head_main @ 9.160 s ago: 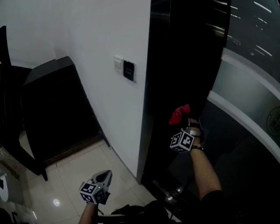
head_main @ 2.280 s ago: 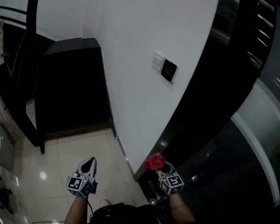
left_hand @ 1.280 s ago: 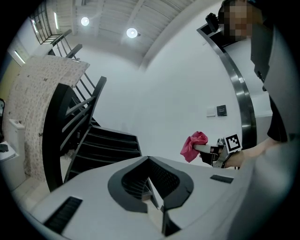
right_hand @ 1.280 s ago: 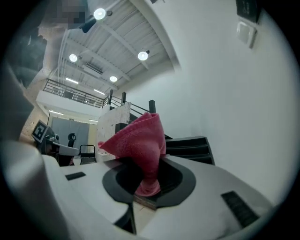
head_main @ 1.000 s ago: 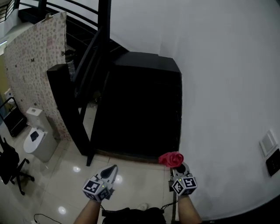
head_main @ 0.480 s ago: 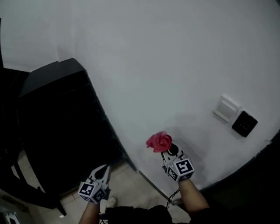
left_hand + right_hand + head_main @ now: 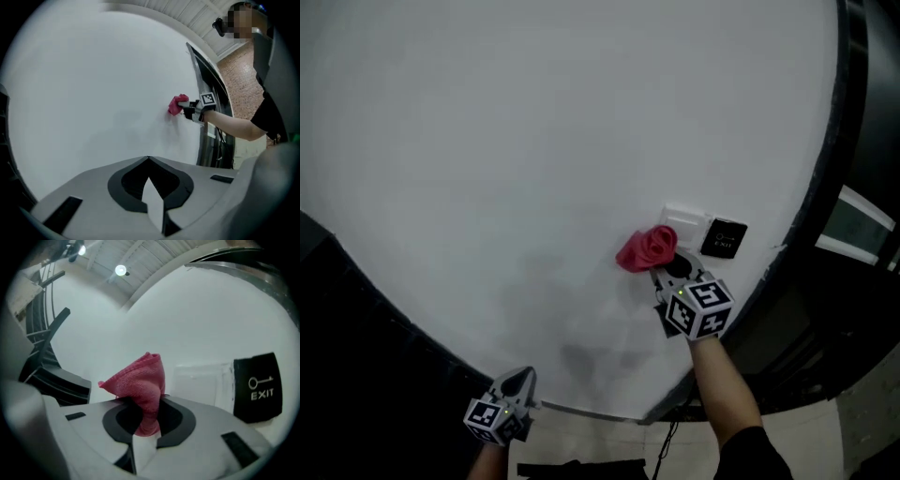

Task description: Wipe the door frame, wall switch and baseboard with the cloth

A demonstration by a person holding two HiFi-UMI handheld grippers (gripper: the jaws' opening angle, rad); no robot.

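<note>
Right gripper (image 7: pixel 665 271) raised, fingers pinching cloth (image 7: pixel 647 249); left gripper (image 7: pixel 517 378) low, fingers closed.

The white wall (image 7: pixel 487 141) bears a white switch (image 7: pixel 683 219) beside a black exit button (image 7: pixel 724 238).

Grippers: two, left gripper (image 7: pixel 517 377) and right gripper (image 7: pixel 666 274)
Red cloth (image 7: pixel 645 249): one
White wall switch (image 7: pixel 682 223): one
Black exit plate (image 7: pixel 724 239): one

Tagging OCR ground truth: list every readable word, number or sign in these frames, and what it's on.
"EXIT", white capitals under a white key symbol, on the black square wall plate, right gripper view.
In the head view the same plate's print is too small to read.
No text visible on the white plastic wall switch or the red cloth.
The marker cubes on the left gripper and right gripper show black-and-white patterns, no letters.
</note>
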